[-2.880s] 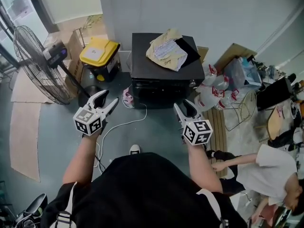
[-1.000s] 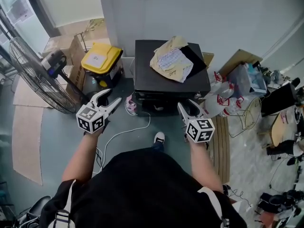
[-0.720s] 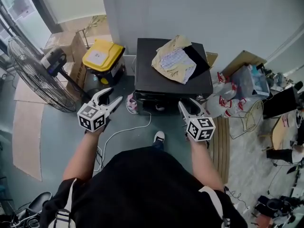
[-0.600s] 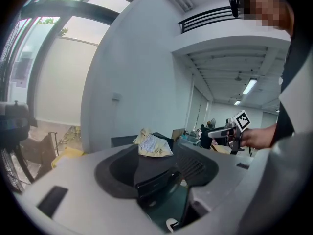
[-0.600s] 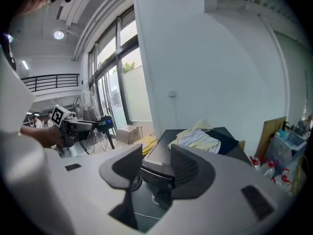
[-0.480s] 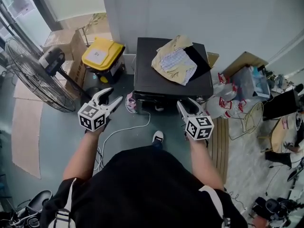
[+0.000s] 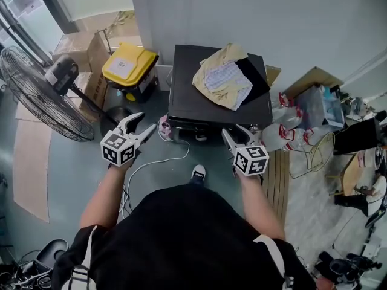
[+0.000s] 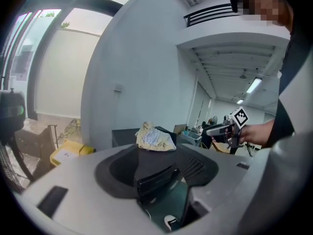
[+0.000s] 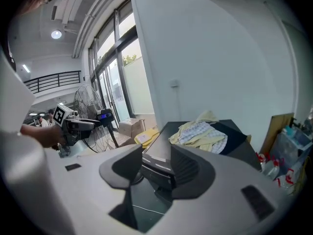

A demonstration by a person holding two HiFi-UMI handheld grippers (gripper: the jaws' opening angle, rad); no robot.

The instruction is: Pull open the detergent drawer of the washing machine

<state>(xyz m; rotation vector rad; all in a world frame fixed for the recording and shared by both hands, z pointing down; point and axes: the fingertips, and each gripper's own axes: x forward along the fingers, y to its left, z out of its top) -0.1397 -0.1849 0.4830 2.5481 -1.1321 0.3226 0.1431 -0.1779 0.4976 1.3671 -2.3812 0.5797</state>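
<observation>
**Near field (6 o'clock).** The person's torso in a black shirt [image 7: 181,234] fills the bottom of the head view, with both forearms reaching toward 12 o'clock. One white-toed shoe [image 7: 197,174] shows on the grey floor [image 7: 66,168] between the arms.

**Middle field.** The left gripper [image 7: 144,123] is held at about 9 o'clock of the picture's centre. Its fingers are spread wide with nothing between them, and its own view looks through the gap at the machine. The right gripper [image 7: 234,132] sits at about 4 o'clock of centre. Its fingers are likewise wide apart and empty, and their tips lie near the machine's front edge without touching it.

**Far field (12 o'clock).** The black washing machine [image 7: 196,86] stands against the white wall [image 7: 254,17]. A crumpled yellow-and-check cloth [image 7: 222,77] lies on its top toward 1 o'clock. The dark front panel [image 9: 152,173] shows between the right fingers. The detergent drawer cannot be told apart from this panel in any view. A yellow-lidded bin [image 7: 129,65] stands just beside the machine at 9 o'clock. A pedestal fan [image 7: 33,98] and cardboard boxes [image 7: 75,44] stand farther toward 10 o'clock. Plastic bags [image 7: 283,135] lie at the machine's 4 o'clock.
</observation>
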